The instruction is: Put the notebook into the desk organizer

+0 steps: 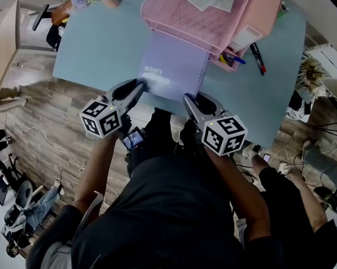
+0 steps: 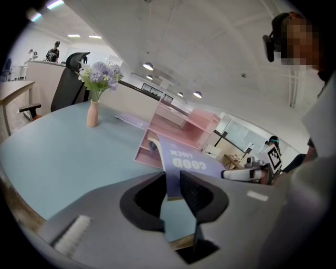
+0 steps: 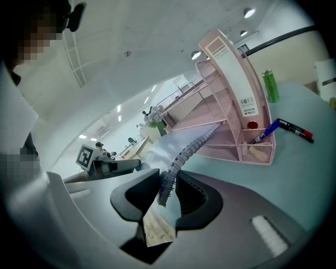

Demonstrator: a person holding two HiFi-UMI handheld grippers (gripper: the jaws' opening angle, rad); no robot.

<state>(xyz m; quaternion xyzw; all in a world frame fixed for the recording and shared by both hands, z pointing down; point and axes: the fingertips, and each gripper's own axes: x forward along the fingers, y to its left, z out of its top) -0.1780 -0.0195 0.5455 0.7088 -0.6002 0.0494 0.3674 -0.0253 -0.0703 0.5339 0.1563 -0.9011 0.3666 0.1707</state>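
Observation:
A lilac spiral notebook (image 1: pixel 172 67) is held tilted above the blue-grey desk (image 1: pixel 100 44), its far edge resting at the open front of the pink mesh desk organizer (image 1: pixel 195 20). My left gripper (image 1: pixel 138 88) is shut on the notebook's near left corner (image 2: pixel 173 181). My right gripper (image 1: pixel 190 99) is shut on the near right corner at the spiral binding (image 3: pixel 167 184). The cover reads "GOOD LUCK" in the left gripper view. The organizer (image 3: pixel 231 121) stands upright, with its mesh shelves and side pen cup showing in the right gripper view.
Pens (image 1: pixel 257 57) lie beside the organizer's pen cup. A vase of lilac flowers (image 2: pixel 97 94) stands at the desk's far left. A green can (image 3: pixel 270 84) stands behind the organizer. Another person stands at the right of the desk. The wooden floor shows below the desk's near edge.

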